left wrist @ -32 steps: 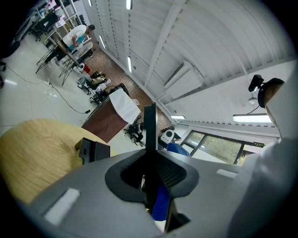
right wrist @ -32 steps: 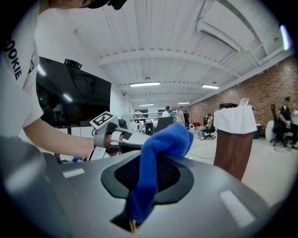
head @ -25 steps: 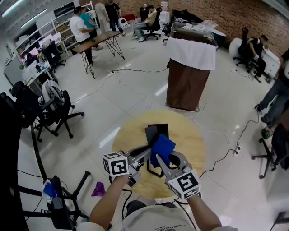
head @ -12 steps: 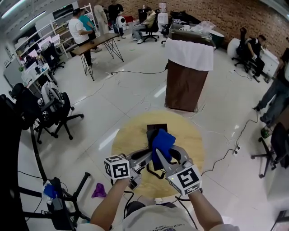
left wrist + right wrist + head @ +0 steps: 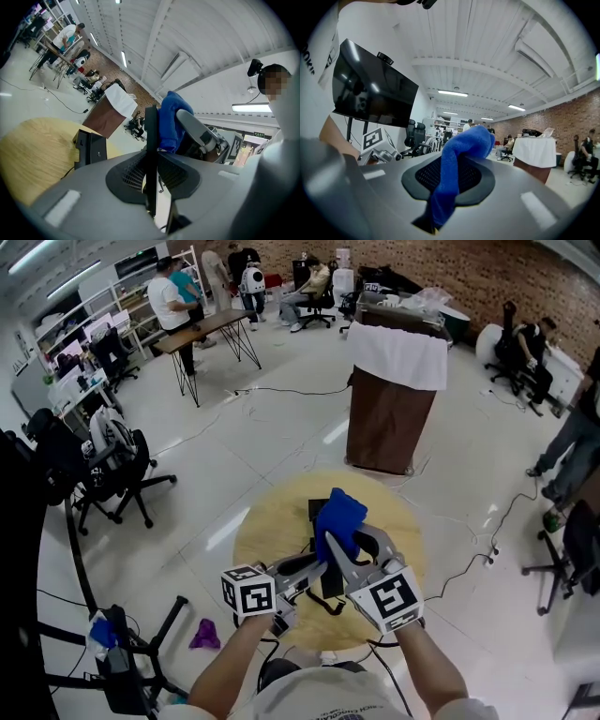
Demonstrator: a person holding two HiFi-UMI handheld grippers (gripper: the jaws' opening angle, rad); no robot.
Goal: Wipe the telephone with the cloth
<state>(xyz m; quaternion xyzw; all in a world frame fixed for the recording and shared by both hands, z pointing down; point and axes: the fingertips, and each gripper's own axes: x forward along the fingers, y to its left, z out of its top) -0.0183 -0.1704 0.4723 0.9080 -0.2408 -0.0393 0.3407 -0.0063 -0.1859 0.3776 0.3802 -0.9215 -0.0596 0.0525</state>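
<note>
The black telephone base [image 5: 317, 510] [image 5: 91, 149] stands on the round wooden table [image 5: 272, 521]. My left gripper [image 5: 314, 568] is shut on the black handset [image 5: 151, 136], which shows edge on between its jaws. The handset's cord [image 5: 323, 604] loops down to the table. My right gripper [image 5: 343, 546] is shut on a bunched blue cloth [image 5: 338, 517] [image 5: 459, 154]. It holds the cloth just above and beyond the handset's far end. In the left gripper view the cloth [image 5: 169, 122] sits against the handset's right side.
A brown lectern with a white cover [image 5: 394, 399] stands beyond the table. Black office chairs [image 5: 108, 470] stand at the left. Cables trail over the white floor, and a purple rag [image 5: 204, 634] lies near my feet. People sit and stand at the far desks.
My right gripper has lifted the blue cloth higher and a little farther away along the handset. The left gripper and the handset have stayed almost still.
</note>
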